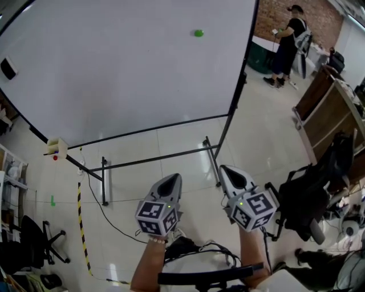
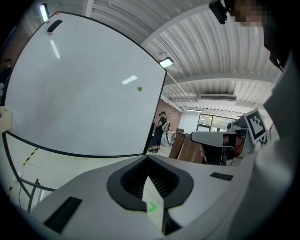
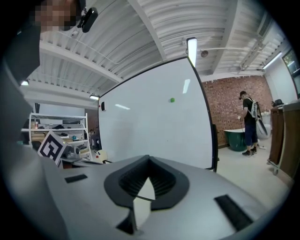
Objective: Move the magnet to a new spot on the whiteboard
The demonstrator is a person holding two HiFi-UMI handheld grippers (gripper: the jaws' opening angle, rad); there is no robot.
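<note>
The green magnet sits high on the whiteboard, near its right edge in the head view. It's a small round dot on the smooth white surface, and it's well apart from both grippers, far above and ahead of them. In the right gripper view it shows above the jaw tips and a touch to the right; in the left gripper view it's up the board, just left of the tips. The left gripper has its jaws pressed together and empty, the black ribbed pads meeting at the tips, with pale floor showing through the little triangle behind them. The right gripper looks the same: jaws together at the tips, pinching nothing. Both are smooth grey moulded shells with a marker cube at the back. The board has a thin black frame and stands on a black metal stand over glossy pale floor tiles. A dark eraser clings near the board's left edge, and a small cream box sits at its lower corner. A yellow-and-black tape strip runs along the floor. Off to the right, a person in dark clothes stands by a red brick wall.
</note>
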